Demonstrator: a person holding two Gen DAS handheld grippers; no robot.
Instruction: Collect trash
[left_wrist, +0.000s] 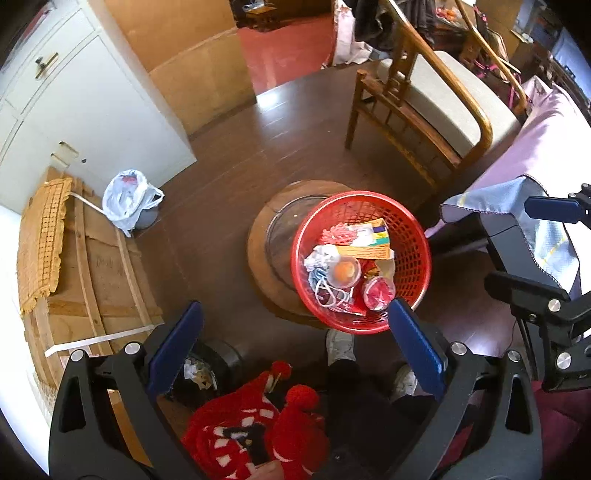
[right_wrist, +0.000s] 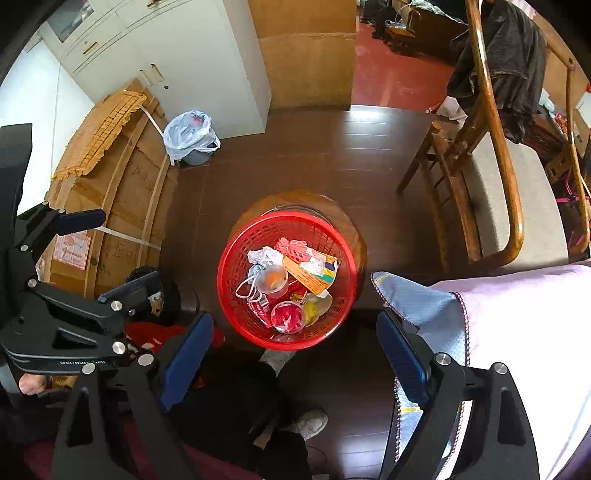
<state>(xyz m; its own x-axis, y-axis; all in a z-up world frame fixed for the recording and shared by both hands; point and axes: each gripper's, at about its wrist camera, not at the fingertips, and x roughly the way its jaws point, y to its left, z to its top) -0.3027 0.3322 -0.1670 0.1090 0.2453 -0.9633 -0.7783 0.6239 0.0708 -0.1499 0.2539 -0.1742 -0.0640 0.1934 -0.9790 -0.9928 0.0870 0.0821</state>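
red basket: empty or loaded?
Loaded, partly. The red basket stands upright on a round wooden stool, holding wrappers, crumpled paper and two clear cups across its bottom, well below the rim.

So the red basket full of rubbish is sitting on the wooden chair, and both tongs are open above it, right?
Not quite: the red basket sits on a round wooden stool, not the chair, as the right wrist view shows. It is full of rubbish, and both the left tongs and the right tongs are open above it.
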